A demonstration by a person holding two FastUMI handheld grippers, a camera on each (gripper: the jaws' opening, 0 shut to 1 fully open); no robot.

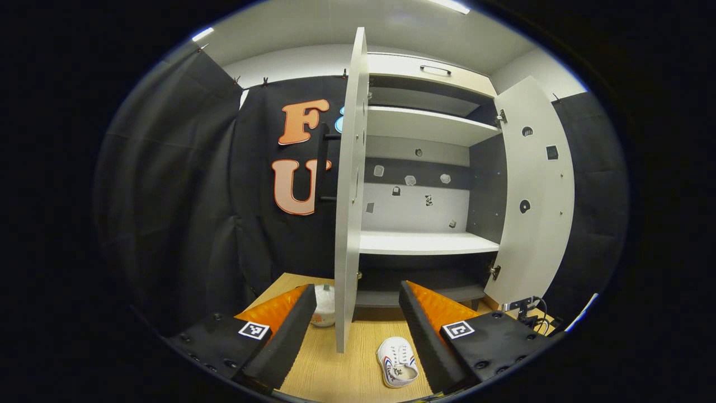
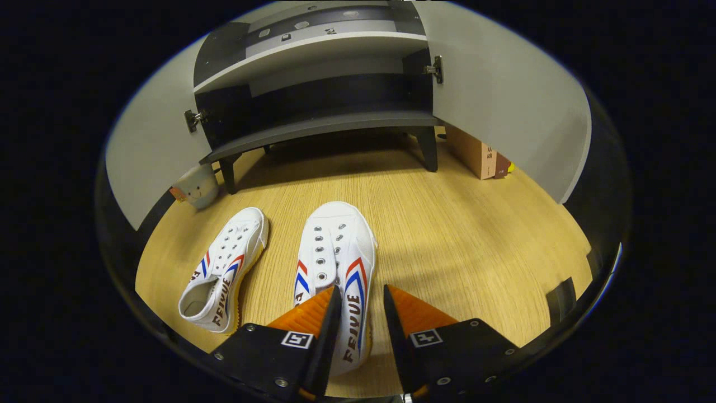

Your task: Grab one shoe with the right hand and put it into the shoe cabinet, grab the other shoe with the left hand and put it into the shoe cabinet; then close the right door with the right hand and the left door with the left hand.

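The right-hand canvas sneaker (image 2: 335, 263) lies on the wooden floor (image 2: 475, 235) with its toe toward the shoe cabinet (image 2: 319, 120), and the right gripper (image 2: 361, 324) straddles its outer side wall near the heel, one finger inside the opening, the other outside; the jaws are narrowed around that wall, but whether both press on it I cannot tell. The other sneaker (image 2: 224, 268) lies just beside it to the left, apart and untouched. In the left gripper view the left gripper (image 1: 358, 324) hangs wide apart and empty in front of the cabinet, the edge of the left door (image 1: 349, 190) between its fingers, with one sneaker (image 1: 398, 362) on the floor below. A pinch on soft canvas alone could let the shoe swing or slip out on the lift, and its toe might catch the low bottom shelf (image 2: 335, 126). Both doors stand open, the right door (image 2: 503, 95) swung wide. The floor is pale wood grain; a small white mug (image 2: 196, 187) sits by the cabinet's left leg, a cardboard box (image 2: 475, 154) by the right, and black cloth walls the booth.
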